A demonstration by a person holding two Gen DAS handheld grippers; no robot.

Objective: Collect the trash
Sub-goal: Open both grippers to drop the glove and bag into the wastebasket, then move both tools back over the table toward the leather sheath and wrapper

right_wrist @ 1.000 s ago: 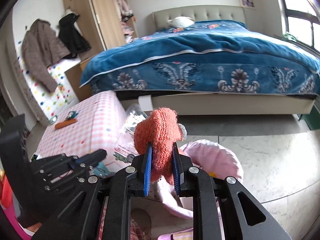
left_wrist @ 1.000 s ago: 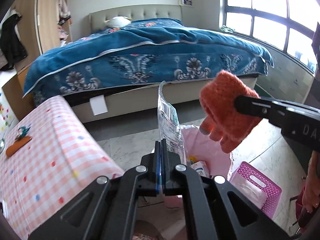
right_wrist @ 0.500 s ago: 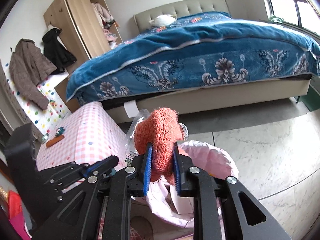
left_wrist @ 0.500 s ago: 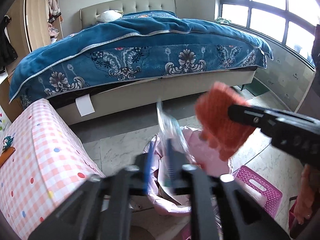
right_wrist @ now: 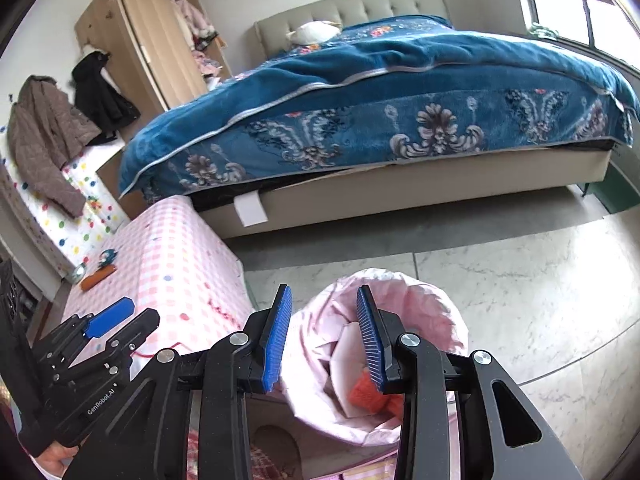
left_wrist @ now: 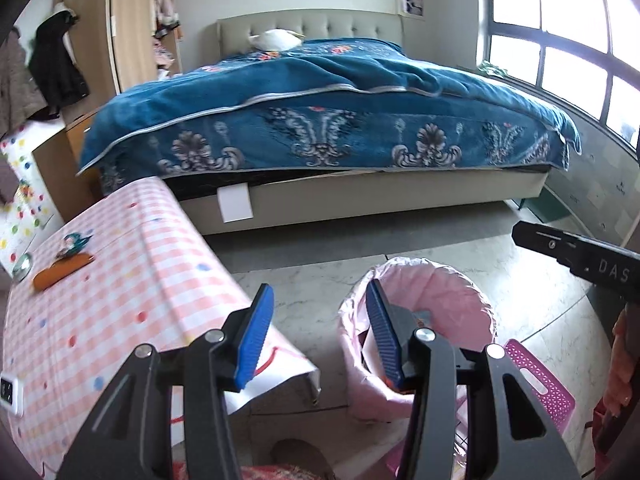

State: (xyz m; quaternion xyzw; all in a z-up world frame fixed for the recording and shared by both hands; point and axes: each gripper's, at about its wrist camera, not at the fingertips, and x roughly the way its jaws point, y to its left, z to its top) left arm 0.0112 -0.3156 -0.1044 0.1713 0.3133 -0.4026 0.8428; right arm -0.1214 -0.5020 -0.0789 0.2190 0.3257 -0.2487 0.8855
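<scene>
Bed [left_wrist: 320, 128] with blue blanket, checked tablecloth [left_wrist: 100, 300], wardrobe [right_wrist: 152, 40], magenta stool [left_wrist: 540, 384]

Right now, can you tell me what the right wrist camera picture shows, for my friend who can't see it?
The right gripper, jaws open and empty, hangs over a bin with a pink bag on the marble floor; an orange knitted thing lies inside among white paper. Left of the bin is a pink checked table with the left gripper over it, and behind is a bed with a blue blanket.

2 hand-held grippers [right_wrist: 324, 332], 1 bin [right_wrist: 452, 320]
</scene>
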